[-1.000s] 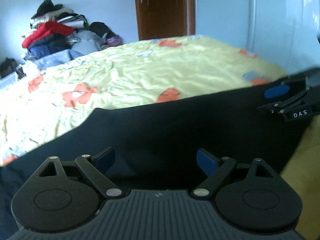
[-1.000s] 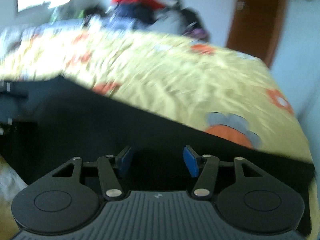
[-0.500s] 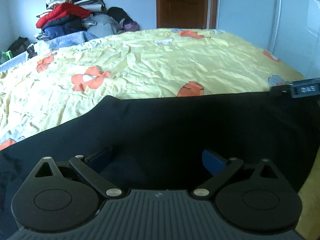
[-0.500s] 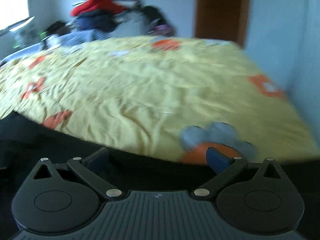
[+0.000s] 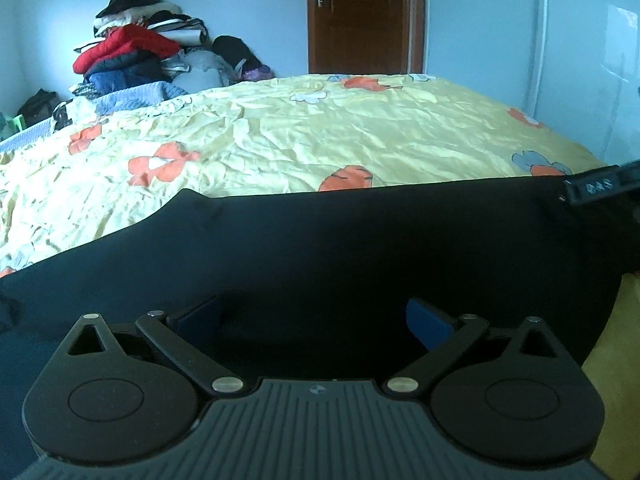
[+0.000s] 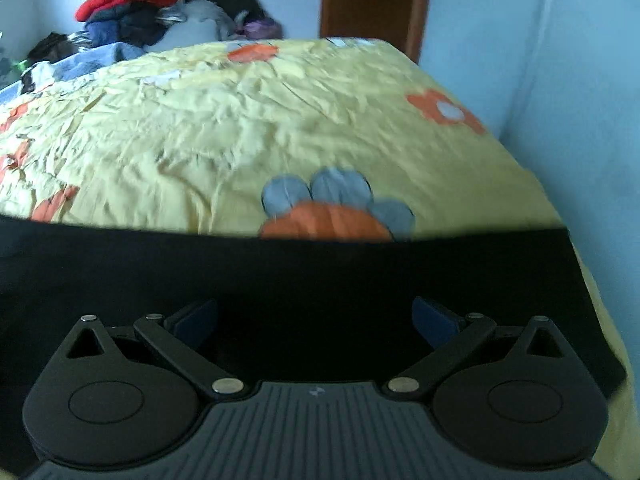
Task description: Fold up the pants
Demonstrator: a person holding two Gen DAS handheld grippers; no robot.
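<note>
Black pants (image 5: 340, 240) lie spread flat across the near side of a bed with a yellow flowered sheet (image 5: 320, 140). My left gripper (image 5: 316, 316) hovers low over the cloth, its jaws opening wide, and no fold is pinched between the blue pads (image 5: 428, 324). In the right wrist view the pants (image 6: 300, 272) form a dark band ending at the bed's right edge. My right gripper (image 6: 316, 316) stands open above that end with nothing gripped. The right gripper (image 5: 600, 190) also shows at the right edge of the left wrist view.
A heap of clothes (image 5: 136, 56) is piled at the far left end of the bed. A brown door (image 5: 360, 16) stands behind it. A pale wall (image 6: 580, 100) runs close along the bed's right side.
Both grippers' jaws have spread apart from a narrower gap. The right gripper has rolled level and shifted toward the pants' right end. The left view has levelled out and sunk slightly.
</note>
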